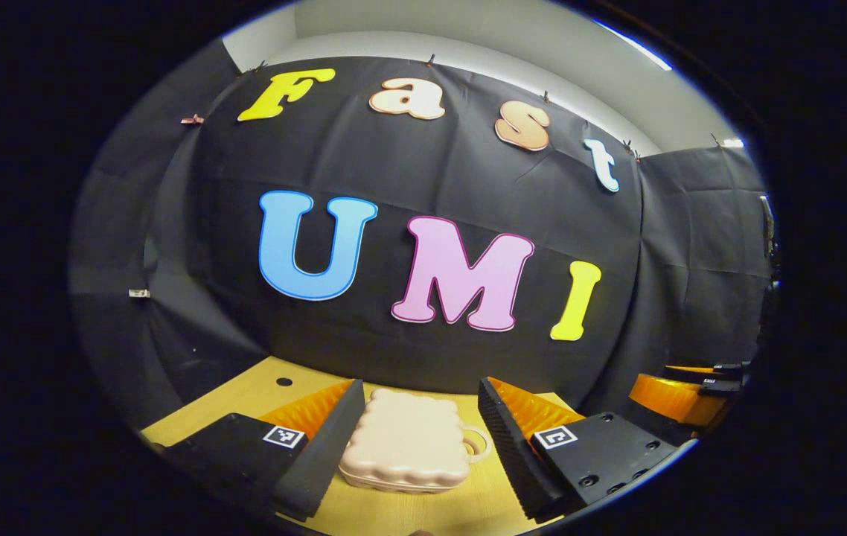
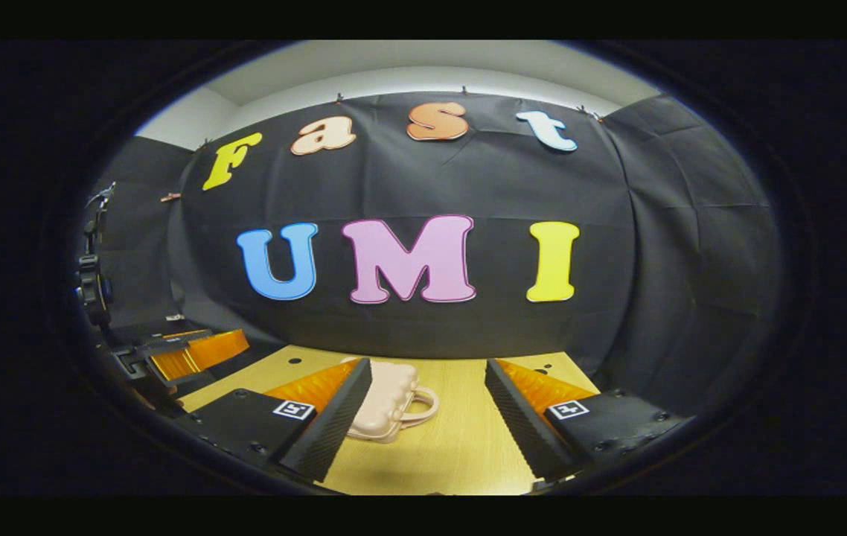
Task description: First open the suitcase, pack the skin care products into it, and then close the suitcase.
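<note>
Pink suitcase (image 1: 407, 445) lies closed — seemingly partly hidden behind spread left gripper (image 1: 419, 447); right gripper (image 2: 429, 426) spread.

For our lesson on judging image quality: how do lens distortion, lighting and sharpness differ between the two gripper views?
Left gripper view: strong fisheye bowing of the wall and table; the suitcase is evenly lit and fairly sharp between the open left gripper.
Right gripper view: dimmer and softer, edges darken; the suitcase sits partly behind a finger of the right gripper.
</note>
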Demonstrator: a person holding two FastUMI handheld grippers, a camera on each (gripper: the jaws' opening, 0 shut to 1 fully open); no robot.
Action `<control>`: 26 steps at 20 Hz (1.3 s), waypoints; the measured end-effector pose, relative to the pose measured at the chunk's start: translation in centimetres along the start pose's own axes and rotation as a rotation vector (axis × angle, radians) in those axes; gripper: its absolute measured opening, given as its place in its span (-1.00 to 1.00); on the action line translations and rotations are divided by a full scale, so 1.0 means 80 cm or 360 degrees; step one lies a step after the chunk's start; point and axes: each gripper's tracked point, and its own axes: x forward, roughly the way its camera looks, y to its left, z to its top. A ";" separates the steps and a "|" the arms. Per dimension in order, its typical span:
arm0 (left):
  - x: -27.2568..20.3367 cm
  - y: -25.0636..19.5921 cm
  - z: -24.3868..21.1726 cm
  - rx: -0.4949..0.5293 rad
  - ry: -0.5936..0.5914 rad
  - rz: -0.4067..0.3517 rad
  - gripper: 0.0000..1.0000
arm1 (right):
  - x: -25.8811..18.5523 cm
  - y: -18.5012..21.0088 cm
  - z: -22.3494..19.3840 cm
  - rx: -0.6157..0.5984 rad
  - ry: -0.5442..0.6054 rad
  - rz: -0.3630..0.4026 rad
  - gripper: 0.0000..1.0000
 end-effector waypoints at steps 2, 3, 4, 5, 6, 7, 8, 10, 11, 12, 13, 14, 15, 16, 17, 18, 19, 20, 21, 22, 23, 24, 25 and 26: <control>-0.013 0.011 -0.011 -0.0021 0.0040 0.0053 0.92 | -0.013 0.010 -0.014 0.0006 0.0056 0.0034 0.94; -0.020 0.009 -0.011 -0.0020 0.0045 0.0043 0.92 | -0.017 0.011 -0.014 -0.0002 0.0059 0.0039 0.94; -0.027 0.009 -0.007 -0.0001 0.0030 0.0036 0.92 | -0.020 0.010 -0.014 -0.0015 0.0053 0.0033 0.94; -0.032 0.012 -0.004 0.0037 0.0017 0.0034 0.92 | -0.024 0.011 -0.017 -0.0016 0.0055 0.0031 0.95; -0.035 0.016 -0.003 0.0085 0.0010 0.0041 0.92 | -0.027 0.012 -0.021 -0.0004 0.0063 0.0031 0.95; -0.037 0.019 -0.003 0.0127 0.0013 0.0055 0.92 | -0.029 0.013 -0.025 0.0016 0.0075 0.0032 0.95; -0.039 0.021 -0.003 0.0153 0.0020 0.0061 0.92 | -0.033 0.013 -0.026 0.0037 0.0081 0.0031 0.95; -0.044 0.017 -0.004 0.0155 0.0029 0.0038 0.92 | -0.039 0.005 -0.027 0.0042 0.0073 0.0005 0.94; -0.046 0.016 -0.006 0.0147 0.0032 0.0030 0.92 | -0.042 0.002 -0.028 0.0045 0.0073 -0.0007 0.95; -0.048 0.016 -0.005 0.0148 0.0032 0.0031 0.92 | -0.044 0.000 -0.030 0.0053 0.0075 -0.0016 0.94; -0.049 0.018 -0.006 0.0154 0.0032 0.0031 0.92 | -0.046 0.000 -0.031 0.0065 0.0080 -0.0012 0.94; -0.051 0.018 -0.005 0.0168 0.0032 0.0033 0.92 | -0.048 0.002 -0.030 0.0088 0.0085 -0.0003 0.94; -0.052 0.021 -0.005 0.0187 0.0031 0.0036 0.92 | -0.049 0.001 -0.028 0.0107 0.0082 -0.0002 0.94; -0.054 0.021 -0.005 0.0207 0.0034 0.0035 0.92 | -0.049 -0.001 -0.025 0.0117 0.0076 -0.0008 0.94; -0.053 0.022 -0.007 0.0228 0.0040 0.0034 0.92 | -0.052 -0.004 -0.023 0.0111 0.0068 -0.0016 0.94; -0.054 0.024 -0.007 0.0251 0.0042 0.0041 0.92 | -0.053 -0.005 -0.022 0.0105 0.0071 -0.0021 0.94; -0.055 0.025 -0.007 0.0271 0.0037 0.0041 0.92 | -0.055 -0.005 -0.022 0.0098 0.0071 -0.0024 0.94; -0.056 0.023 -0.007 0.0282 0.0036 0.0033 0.92 | -0.057 -0.005 -0.020 0.0091 0.0067 -0.0028 0.94; -0.056 0.022 -0.010 0.0287 0.0039 0.0022 0.92 | -0.060 -0.007 -0.019 0.0085 0.0060 -0.0040 0.94; -0.057 0.018 -0.012 0.0288 0.0048 0.0008 0.92 | -0.065 -0.008 -0.020 0.0084 0.0052 -0.0051 0.94; -0.057 0.017 -0.016 0.0288 0.0056 -0.0006 0.92 | -0.068 -0.009 -0.022 0.0089 0.0054 -0.0062 0.94; -0.058 0.014 -0.018 0.0290 0.0064 -0.0018 0.93 | -0.071 -0.010 -0.025 0.0092 0.0055 -0.0070 0.94; -0.058 0.012 -0.024 0.0293 0.0075 -0.0029 0.92 | -0.073 -0.011 -0.027 0.0089 0.0063 -0.0078 0.94; -0.059 0.011 -0.030 0.0298 0.0088 -0.0032 0.92 | -0.073 -0.012 -0.030 0.0084 0.0073 -0.0081 0.94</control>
